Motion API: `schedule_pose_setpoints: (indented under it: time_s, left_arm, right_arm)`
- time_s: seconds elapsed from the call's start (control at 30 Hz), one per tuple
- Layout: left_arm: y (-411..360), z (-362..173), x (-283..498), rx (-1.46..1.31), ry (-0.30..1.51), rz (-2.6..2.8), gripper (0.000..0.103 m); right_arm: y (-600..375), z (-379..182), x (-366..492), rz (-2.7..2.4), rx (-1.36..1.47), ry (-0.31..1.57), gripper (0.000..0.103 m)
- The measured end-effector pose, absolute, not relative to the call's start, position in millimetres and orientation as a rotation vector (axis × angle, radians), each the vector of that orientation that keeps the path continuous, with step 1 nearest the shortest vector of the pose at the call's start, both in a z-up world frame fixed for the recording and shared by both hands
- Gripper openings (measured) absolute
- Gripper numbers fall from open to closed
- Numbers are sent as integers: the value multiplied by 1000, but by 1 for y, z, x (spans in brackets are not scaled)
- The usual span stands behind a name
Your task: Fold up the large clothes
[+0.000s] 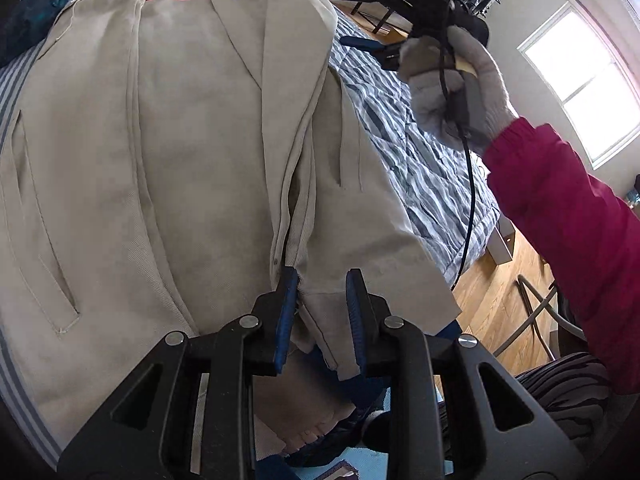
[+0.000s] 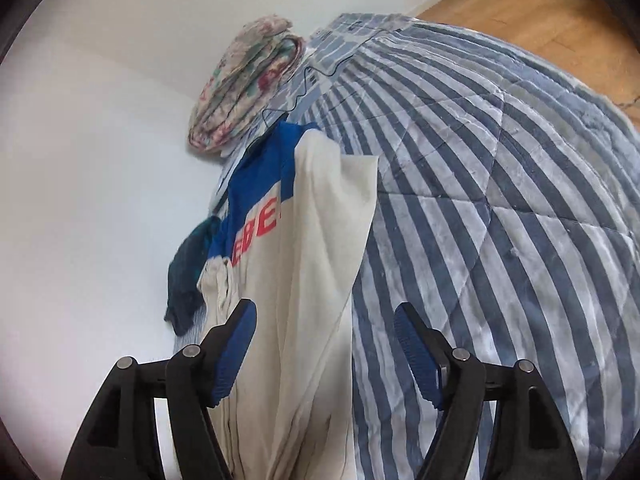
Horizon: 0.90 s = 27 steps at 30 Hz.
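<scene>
We see a beige jacket [image 1: 192,152] with a blue yoke and red letters spread over most of the left wrist view, lying on a bed with a blue-and-white striped quilt [image 1: 424,160]. At lower centre, the left gripper [image 1: 320,320] has its fingers a little apart, with a fold of the jacket's edge lying between them; we cannot tell whether the pads press on it. At upper right, a gloved hand [image 1: 460,88] with a red sleeve [image 1: 568,216] holds the right gripper [image 1: 362,42] above the quilt. In the right wrist view, the right gripper [image 2: 326,352] has its fingers wide apart with nothing clamped, the jacket [image 2: 304,264] running down the frame's centre below them. A folded floral blanket [image 2: 244,84] sits at upper centre, and a dark teal cloth [image 2: 188,276] lies left of the jacket.
</scene>
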State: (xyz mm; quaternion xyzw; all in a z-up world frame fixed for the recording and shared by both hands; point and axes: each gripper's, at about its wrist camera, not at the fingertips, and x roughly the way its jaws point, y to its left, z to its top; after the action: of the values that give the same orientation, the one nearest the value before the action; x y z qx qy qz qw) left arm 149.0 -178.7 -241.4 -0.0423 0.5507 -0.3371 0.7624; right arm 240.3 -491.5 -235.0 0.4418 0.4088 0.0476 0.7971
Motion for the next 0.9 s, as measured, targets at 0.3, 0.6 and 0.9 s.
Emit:
schedule_pose_setpoints:
  time_s: [0.3,0.6,0.9]
  left_arm:
    - [-186,-249,153,-82,1221,-745,23]
    - [-181,-249,151,-89,1225,-763,23]
    - [-180,-250,149,-93,1228,-782,23]
  right_arm:
    - [-473,-252,295,112,976,874,22]
    - [-371,-165,336,83,362,970,4]
    - [-278,-210,379,328,326,1157,33]
